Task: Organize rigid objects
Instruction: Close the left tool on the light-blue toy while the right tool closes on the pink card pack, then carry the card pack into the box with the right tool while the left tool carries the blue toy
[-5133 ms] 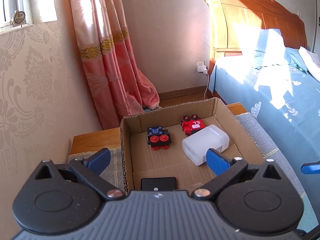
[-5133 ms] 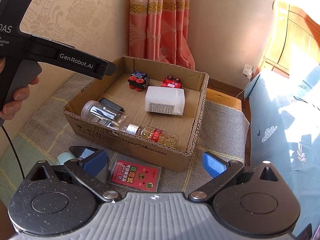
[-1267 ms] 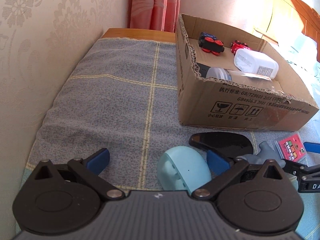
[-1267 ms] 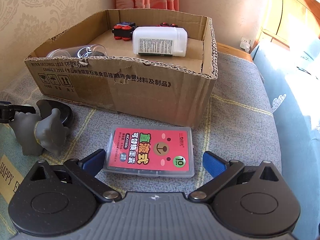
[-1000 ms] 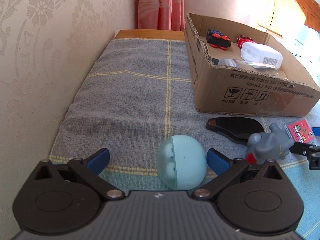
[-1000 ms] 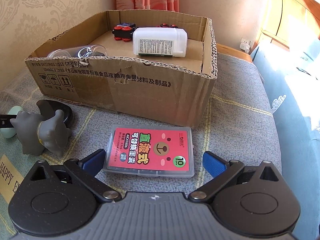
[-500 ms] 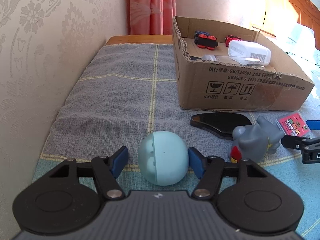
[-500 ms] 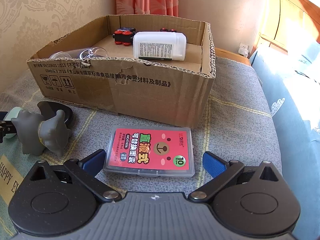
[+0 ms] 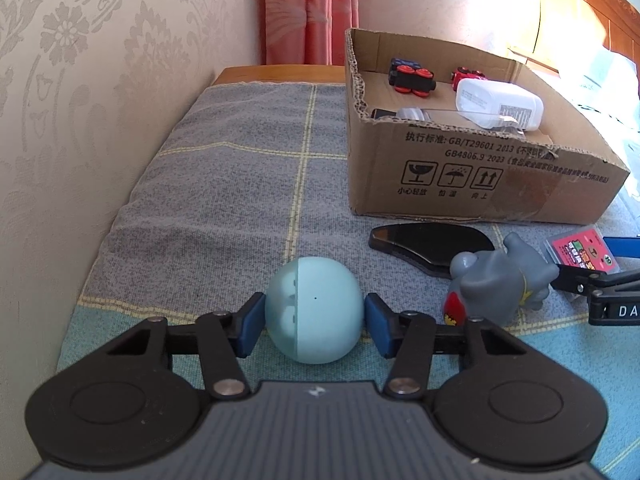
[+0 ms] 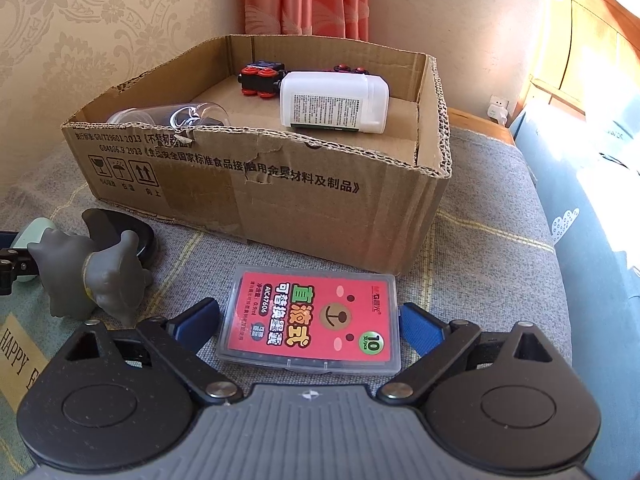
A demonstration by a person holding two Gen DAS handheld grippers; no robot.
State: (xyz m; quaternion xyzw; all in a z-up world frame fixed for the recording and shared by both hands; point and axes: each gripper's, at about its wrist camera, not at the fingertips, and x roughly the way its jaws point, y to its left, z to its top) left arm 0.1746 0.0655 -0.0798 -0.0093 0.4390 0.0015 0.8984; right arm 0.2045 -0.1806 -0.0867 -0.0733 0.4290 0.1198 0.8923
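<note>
Grey checked blanket (image 9: pixel 240 184) covers the surface by the wallpapered wall, with the cardboard box (image 9: pixel 472 176) toward its far right. Our left gripper (image 9: pixel 315 325) is clamped on the pale blue ball (image 9: pixel 315 312) at the near edge — we should lift straight, since it could squirt out. Our right gripper (image 10: pixel 309 322) stands apart around the red card case (image 10: pixel 312 320), not yet gripping. Box contents nearest the front wall are hidden — the ball's underside too.

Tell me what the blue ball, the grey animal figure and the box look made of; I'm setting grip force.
Blue ball, between the left tool's pads: smooth, matte, probably hard plastic, with a half-translucent shell and seam. Grey animal figure: matte, rounded moulding, likely soft rubber or vinyl. Box: corrugated cardboard, fluted torn edges showing.
</note>
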